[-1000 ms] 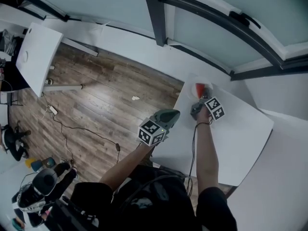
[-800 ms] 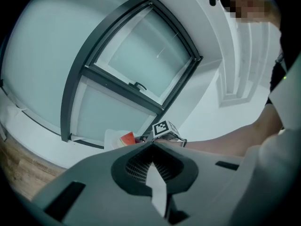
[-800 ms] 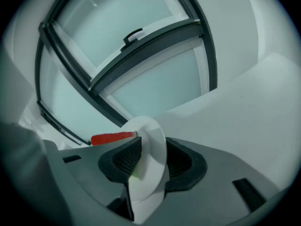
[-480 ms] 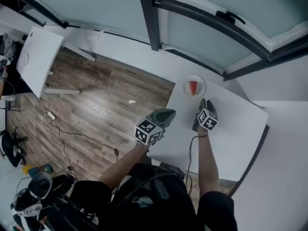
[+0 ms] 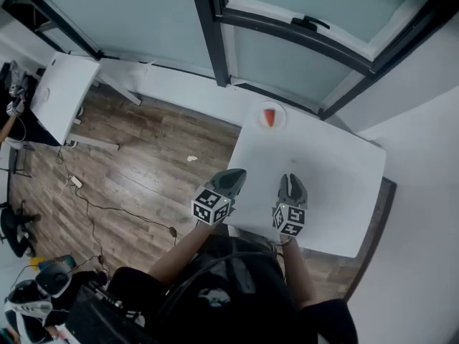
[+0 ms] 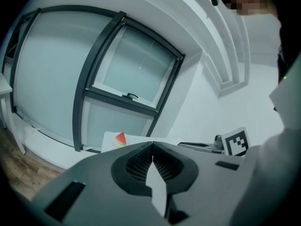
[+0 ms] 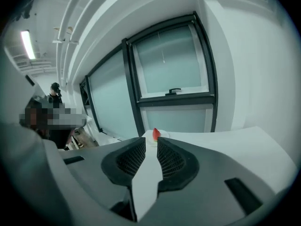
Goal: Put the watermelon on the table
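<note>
**Step in hand.** Placement appears complete. The watermelon slice (image 5: 268, 116) rests on a small white plate (image 5: 280, 118) at the far corner of the white tabletop (image 5: 330, 170), just below the window (image 5: 287, 49). Neither gripper touches it. Both hover over the near edge of the tabletop, well apart from the slice.

**Finger state.**
- Left gripper (image 5: 234, 177): the fingers are together with their tips meeting, and nothing is held.
- Right gripper (image 5: 291, 183): the fingers stand a narrow gap apart and are closing, with nothing between them. In the right gripper view the slice shows just above the gap, but it sits far off at the tabletop's end.

**Next move.** If the plate counts as part of the tabletop, no further grasp seems necessary. If the slice must lie on the bare tabletop, the next move calls for four things:
1. Reach across the tabletop towards the window.
2. Open the fingers wider than the slice.
3. Close them on its two flat faces, low down, where the wedge is broadest.
4. Lift it clear of the plate rim and set it down beside the plate.

**Appearance of the slice.** It is a small wedge that stands point up, with red flesh above a pale rind band at the base. The left gripper view shows a greenish tint along that lower edge. Seeds and surface texture are too small to make out. The tapered shape suggests that a grip near the tip would slip.
</note>
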The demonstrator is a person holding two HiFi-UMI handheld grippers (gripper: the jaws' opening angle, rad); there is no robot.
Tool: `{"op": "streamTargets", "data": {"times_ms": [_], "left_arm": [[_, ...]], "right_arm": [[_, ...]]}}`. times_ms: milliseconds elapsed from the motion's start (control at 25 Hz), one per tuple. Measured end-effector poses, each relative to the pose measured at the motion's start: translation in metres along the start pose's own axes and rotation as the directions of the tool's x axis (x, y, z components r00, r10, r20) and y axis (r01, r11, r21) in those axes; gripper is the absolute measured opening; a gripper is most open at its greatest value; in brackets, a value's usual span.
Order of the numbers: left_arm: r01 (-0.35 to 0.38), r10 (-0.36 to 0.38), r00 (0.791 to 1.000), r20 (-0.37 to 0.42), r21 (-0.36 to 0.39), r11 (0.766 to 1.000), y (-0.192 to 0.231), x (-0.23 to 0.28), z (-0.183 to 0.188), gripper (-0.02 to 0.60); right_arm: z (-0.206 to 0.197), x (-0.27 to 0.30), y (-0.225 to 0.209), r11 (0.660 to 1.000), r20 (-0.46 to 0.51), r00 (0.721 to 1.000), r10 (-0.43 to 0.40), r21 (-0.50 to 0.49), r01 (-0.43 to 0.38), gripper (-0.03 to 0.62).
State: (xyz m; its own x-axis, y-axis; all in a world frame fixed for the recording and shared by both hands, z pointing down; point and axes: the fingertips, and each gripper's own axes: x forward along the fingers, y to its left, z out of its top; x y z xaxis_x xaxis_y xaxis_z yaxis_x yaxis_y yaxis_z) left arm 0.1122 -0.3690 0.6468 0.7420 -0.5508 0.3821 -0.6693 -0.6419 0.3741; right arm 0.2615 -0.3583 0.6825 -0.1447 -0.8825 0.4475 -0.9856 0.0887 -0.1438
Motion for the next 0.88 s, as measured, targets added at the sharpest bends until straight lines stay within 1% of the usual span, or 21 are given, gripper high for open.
{"op": "streamTargets", "data": {"times_ms": [80, 160, 280, 320, 400, 480, 560, 640, 760, 880], "left_arm": [[-0.022, 0.022, 1.000, 0.023, 0.029, 0.999, -0.018, -0.015, -0.002, 0.003], [-0.044, 0.040, 0.998, 0.057, 0.061, 0.997, -0.035, -0.029, 0.001, 0.003], [-0.046, 0.034, 0.994, 0.101, 0.119, 0.992, -0.059, -0.043, 0.011, 0.003], [-0.041, 0.025, 0.994, 0.106, 0.154, 0.987, -0.068, -0.047, 0.013, 0.003], [-0.028, 0.004, 0.995, 0.099, 0.244, 0.969, -0.082, -0.056, 0.016, 0.003], [-0.007, -0.021, 0.996, 0.089, 0.302, 0.953, -0.089, -0.067, 0.019, 0.003], [0.013, -0.041, 0.996, 0.084, 0.308, 0.951, -0.090, -0.077, 0.022, 0.003], [0.006, -0.033, 0.996, 0.082, 0.304, 0.953, -0.087, -0.091, 0.022, 0.003], [-0.033, 0.007, 0.996, 0.089, 0.299, 0.954, -0.080, -0.110, 0.020, 0.003], [-0.026, 0.001, 0.996, 0.091, 0.271, 0.962, -0.074, -0.119, 0.018, 0.003]], "right_arm": [[0.006, -0.032, 0.006, 0.999, 0.030, 0.999, 0.031, 0.011, -0.031, 0.075], [0.014, -0.057, 0.011, 0.998, 0.053, 0.997, 0.057, 0.017, -0.058, 0.074], [0.028, -0.084, 0.023, 0.995, 0.088, 0.992, 0.093, -0.033, -0.090, 0.074], [0.033, -0.092, 0.028, 0.994, 0.102, 0.990, 0.100, -0.055, -0.095, 0.074], [0.040, -0.107, 0.038, 0.992, 0.132, 0.986, 0.103, -0.086, -0.092, 0.074], [0.049, -0.118, 0.046, 0.992, 0.165, 0.982, 0.096, -0.094, -0.082, 0.074], [0.058, -0.124, 0.056, 0.994, 0.194, 0.977, 0.094, -0.078, -0.080, 0.074], [0.061, -0.130, 0.070, 0.994, 0.206, 0.974, 0.096, -0.069, -0.083, 0.063], [0.060, -0.137, 0.102, 0.987, 0.197, 0.973, 0.121, -0.127, -0.098, 0.063], [0.058, -0.141, 0.126, 0.982, 0.186, 0.970, 0.154, -0.139, -0.129, 0.063]]}}
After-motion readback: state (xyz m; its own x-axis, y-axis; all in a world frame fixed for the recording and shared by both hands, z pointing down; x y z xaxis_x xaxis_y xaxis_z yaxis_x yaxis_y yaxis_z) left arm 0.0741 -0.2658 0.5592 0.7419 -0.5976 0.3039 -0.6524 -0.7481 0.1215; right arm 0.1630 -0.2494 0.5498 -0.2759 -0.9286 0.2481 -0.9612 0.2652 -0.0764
